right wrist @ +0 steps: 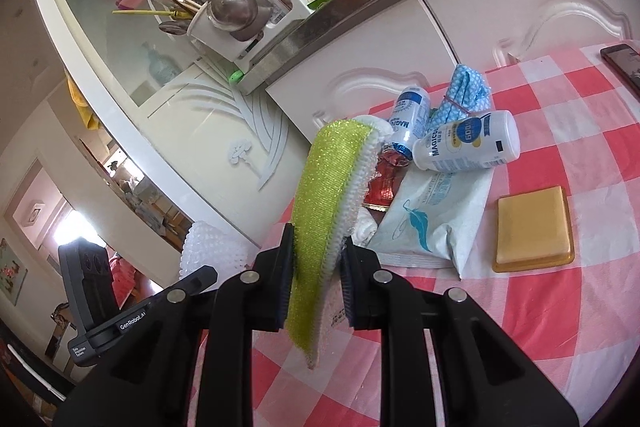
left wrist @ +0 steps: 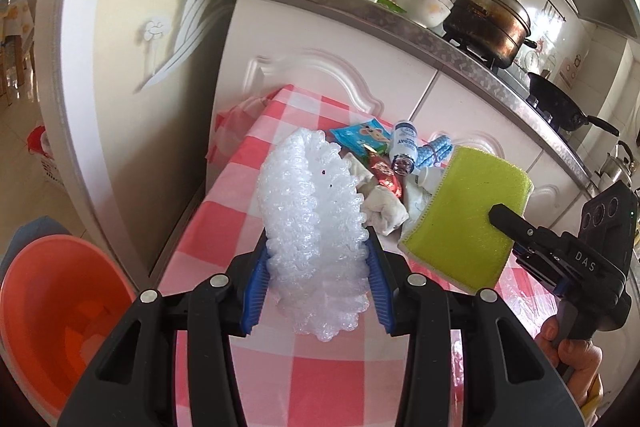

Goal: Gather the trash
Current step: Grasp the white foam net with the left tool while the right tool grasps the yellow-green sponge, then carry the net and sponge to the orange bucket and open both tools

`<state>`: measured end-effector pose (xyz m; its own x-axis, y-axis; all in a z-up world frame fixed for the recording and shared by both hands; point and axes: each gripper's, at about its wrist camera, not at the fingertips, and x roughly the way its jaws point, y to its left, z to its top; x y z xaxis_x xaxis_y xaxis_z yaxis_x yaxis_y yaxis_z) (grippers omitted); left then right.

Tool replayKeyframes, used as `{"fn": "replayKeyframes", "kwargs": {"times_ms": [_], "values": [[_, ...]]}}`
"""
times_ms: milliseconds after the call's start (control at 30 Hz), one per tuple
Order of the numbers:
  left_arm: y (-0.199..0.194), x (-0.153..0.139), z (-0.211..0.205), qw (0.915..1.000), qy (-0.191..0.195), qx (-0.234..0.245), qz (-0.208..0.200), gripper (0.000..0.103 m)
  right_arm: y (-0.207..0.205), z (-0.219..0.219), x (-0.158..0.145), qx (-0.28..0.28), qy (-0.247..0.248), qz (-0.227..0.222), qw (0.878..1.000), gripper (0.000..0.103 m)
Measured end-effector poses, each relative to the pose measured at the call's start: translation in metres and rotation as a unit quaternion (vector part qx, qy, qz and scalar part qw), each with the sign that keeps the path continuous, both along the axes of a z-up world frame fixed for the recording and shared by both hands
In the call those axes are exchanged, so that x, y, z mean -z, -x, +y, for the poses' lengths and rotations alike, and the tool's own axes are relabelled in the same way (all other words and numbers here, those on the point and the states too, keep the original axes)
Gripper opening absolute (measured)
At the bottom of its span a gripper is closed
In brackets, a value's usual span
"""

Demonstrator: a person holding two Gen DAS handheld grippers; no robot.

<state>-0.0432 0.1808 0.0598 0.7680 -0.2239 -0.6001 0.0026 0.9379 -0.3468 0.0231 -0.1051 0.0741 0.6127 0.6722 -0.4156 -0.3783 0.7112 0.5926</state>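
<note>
Left gripper (left wrist: pixel 316 267) with blue pads, pinching a white bumpy foam net sleeve (left wrist: pixel 312 203). Sleeve held up above the table with the pink and white checked cloth (left wrist: pixel 224 227), sticking out past the fingertips. Jaws pressed onto both sides of the sleeve.

Right gripper (right wrist: pixel 316 279), pinching a flat yellow-green scrub sponge with a white back (right wrist: pixel 328 195). Sponge standing on edge between the pads, green side to the left, white side to the right in the right wrist view. Same sponge (left wrist: pixel 464 219) seen flat and lifted in the left wrist view, clamped at its lower right corner, with a hand (left wrist: pixel 572 355) around the handle below.

Small heap of trash on the cloth, near the white cupboard doors (left wrist: pixel 320 67): two white plastic bottles with blue labels (right wrist: pixel 464 147), lying on their sides; a blue dotted cloth bundle tied with a band (right wrist: pixel 464 95) just behind them; a red shiny sweet wrapper (left wrist: pixel 386 173); a blue snack packet (left wrist: pixel 362 133); a crumpled white tissue (left wrist: pixel 384 207); a white packet with a blue feather drawing (right wrist: pixel 432 223). Yellow square block on an orange tray (right wrist: pixel 534 229), apart from the heap, to the right. Dark phone (right wrist: pixel 624 63) at the far right edge of the table.

Orange plastic basin (left wrist: pixel 52 307) low on the left, beside the table, off the cloth. Dark steel pot (left wrist: pixel 488 19) and black wok (left wrist: pixel 560 107) on the counter above.
</note>
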Motion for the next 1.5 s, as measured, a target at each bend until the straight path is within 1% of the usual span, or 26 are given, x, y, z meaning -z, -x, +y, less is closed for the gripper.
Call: {"fn": "replayKeyframes", "kwargs": {"times_ms": [300, 500, 733, 900, 1100, 1300, 1500], "values": [[0.025, 0.002, 0.039, 0.9995, -0.001, -0.032, -0.001, 0.045, 0.014, 0.040, -0.005, -0.040, 0.029, -0.007, 0.999, 0.022], [0.042, 0.007, 0.074, 0.9976, -0.009, -0.068, 0.005, 0.045, 0.026, 0.069, -0.006, -0.072, 0.045, -0.008, 0.996, 0.022], [0.062, 0.018, 0.116, 0.9922, -0.009, -0.123, 0.019, 0.045, 0.041, 0.112, -0.006, -0.121, 0.060, -0.002, 0.991, 0.022], [0.073, 0.029, 0.138, 0.9880, -0.006, -0.151, 0.032, 0.046, 0.051, 0.155, -0.007, -0.171, 0.080, 0.001, 0.982, 0.022], [0.083, 0.038, 0.156, 0.9845, -0.001, -0.170, 0.042, 0.046, 0.065, 0.206, -0.005, -0.226, 0.114, 0.000, 0.967, 0.022], [0.090, 0.048, 0.167, 0.9822, 0.007, -0.180, 0.052, 0.047, 0.073, 0.247, 0.002, -0.264, 0.143, -0.001, 0.954, 0.022], [0.091, 0.060, 0.176, 0.9797, 0.018, -0.189, 0.064, 0.047, 0.076, 0.274, 0.014, -0.285, 0.165, 0.006, 0.944, 0.023]]}}
